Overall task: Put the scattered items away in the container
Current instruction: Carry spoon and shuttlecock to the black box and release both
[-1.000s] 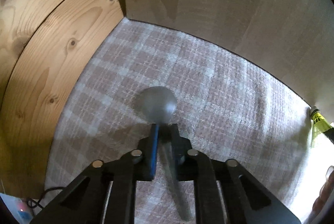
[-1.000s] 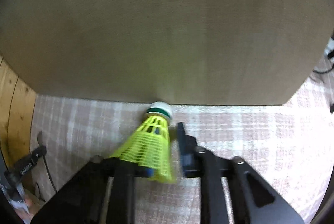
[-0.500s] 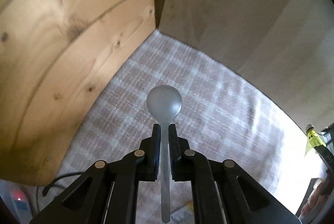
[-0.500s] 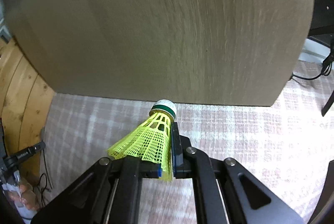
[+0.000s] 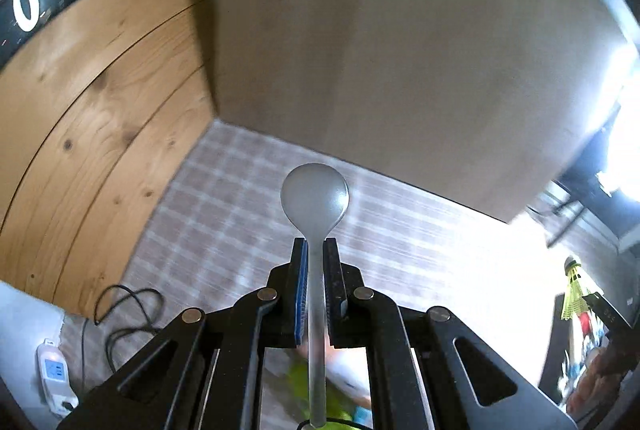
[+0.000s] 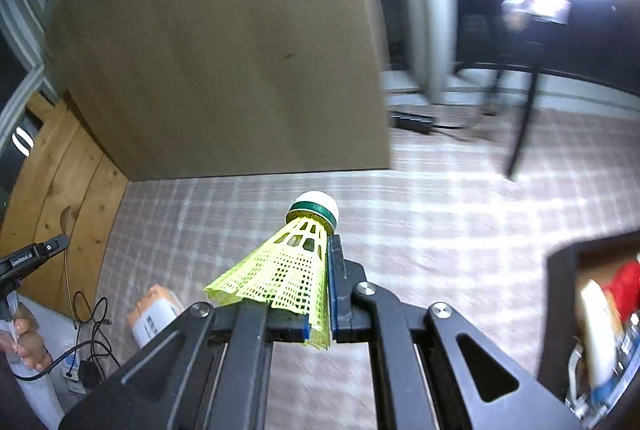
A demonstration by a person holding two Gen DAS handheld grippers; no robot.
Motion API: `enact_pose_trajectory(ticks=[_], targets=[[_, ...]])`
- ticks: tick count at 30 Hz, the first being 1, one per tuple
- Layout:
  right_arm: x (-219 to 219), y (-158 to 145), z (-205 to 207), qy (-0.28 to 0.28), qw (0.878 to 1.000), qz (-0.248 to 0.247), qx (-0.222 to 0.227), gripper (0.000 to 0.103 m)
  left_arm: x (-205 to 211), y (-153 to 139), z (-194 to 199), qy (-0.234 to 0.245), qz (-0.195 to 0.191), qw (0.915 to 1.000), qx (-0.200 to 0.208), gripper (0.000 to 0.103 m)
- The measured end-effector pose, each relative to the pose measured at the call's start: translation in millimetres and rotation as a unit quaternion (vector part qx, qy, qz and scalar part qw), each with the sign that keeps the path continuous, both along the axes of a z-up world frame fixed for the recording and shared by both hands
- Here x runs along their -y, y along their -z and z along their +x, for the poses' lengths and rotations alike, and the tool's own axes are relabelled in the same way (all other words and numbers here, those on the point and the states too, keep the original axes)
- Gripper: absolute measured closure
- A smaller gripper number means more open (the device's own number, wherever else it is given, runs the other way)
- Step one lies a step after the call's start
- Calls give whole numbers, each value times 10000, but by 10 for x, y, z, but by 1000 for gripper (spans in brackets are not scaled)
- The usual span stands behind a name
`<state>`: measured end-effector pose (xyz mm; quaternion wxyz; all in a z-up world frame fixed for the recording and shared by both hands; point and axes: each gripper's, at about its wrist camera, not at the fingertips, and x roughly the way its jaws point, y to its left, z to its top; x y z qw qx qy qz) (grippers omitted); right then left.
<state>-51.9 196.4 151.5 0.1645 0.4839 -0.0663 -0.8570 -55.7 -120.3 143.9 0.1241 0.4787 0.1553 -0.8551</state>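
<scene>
My left gripper [image 5: 316, 254] is shut on the handle of a translucent plastic spoon [image 5: 314, 191], bowl forward, held above the checked cloth. My right gripper [image 6: 320, 250] is shut on the skirt of a yellow shuttlecock [image 6: 288, 266] with a white and green tip. The shuttlecock also shows at the far right of the left wrist view [image 5: 575, 290]. A dark container [image 6: 560, 270] with several items inside is at the right edge of the right wrist view. The left gripper and spoon show at the left of that view [image 6: 60, 242].
A checked cloth [image 6: 440, 222] covers the surface. A tall beige panel [image 5: 400, 49] and a pine wood panel [image 5: 88, 117] stand behind it. Cables [image 5: 120, 314] and a white plug block [image 5: 54, 370] lie at the left. A small orange and white package [image 6: 154, 314] lies near the right gripper.
Both grippers have lifted and pulled back from the beige panel, each still holding its item. The dark container has come into the right wrist view at the right.
</scene>
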Motion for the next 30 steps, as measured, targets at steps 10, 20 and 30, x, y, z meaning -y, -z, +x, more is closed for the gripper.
enact_pose_trajectory(ticks=[10, 20, 30], targets=[[-1549, -379, 204, 772, 9967, -171, -194, 97, -1731, -417, 212, 1270, 33, 9918, -163, 96], [-3221, -390, 774, 1660, 9859, 203, -111, 97, -3758, -340, 286, 2583, 343, 9654, -56, 96], [-4335, -384, 1059, 2041, 9778, 480, -1, 97, -5248, -305, 336, 3384, 452, 9399, 79, 96]])
